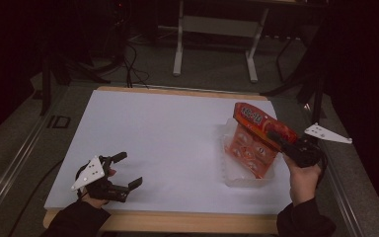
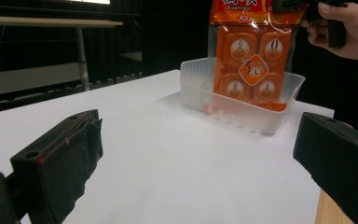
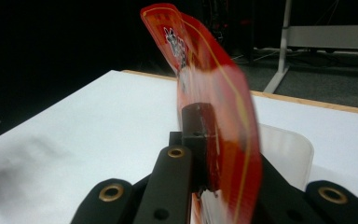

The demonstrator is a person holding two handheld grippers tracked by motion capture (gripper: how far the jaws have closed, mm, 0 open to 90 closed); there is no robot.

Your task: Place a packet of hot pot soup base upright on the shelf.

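Observation:
An orange snack packet (image 1: 254, 133) hangs upright with its lower end inside a clear plastic tub (image 1: 236, 174) at the right of the white table. My right gripper (image 1: 278, 137) is shut on the packet's top edge; in the right gripper view the packet (image 3: 214, 107) is pinched between the jaws. The left gripper view shows the packet (image 2: 254, 56) standing in the tub (image 2: 242, 109), with the right hand at top right. My left gripper (image 1: 128, 170) rests near the table's front left corner, open, with nothing between its fingers (image 2: 60, 163).
The white tabletop (image 1: 163, 138) spreads between the two grippers, with a wooden edge (image 1: 187, 221) at the front. Beyond the table stand a white-legged bench (image 1: 214, 34) and dark cables on the floor.

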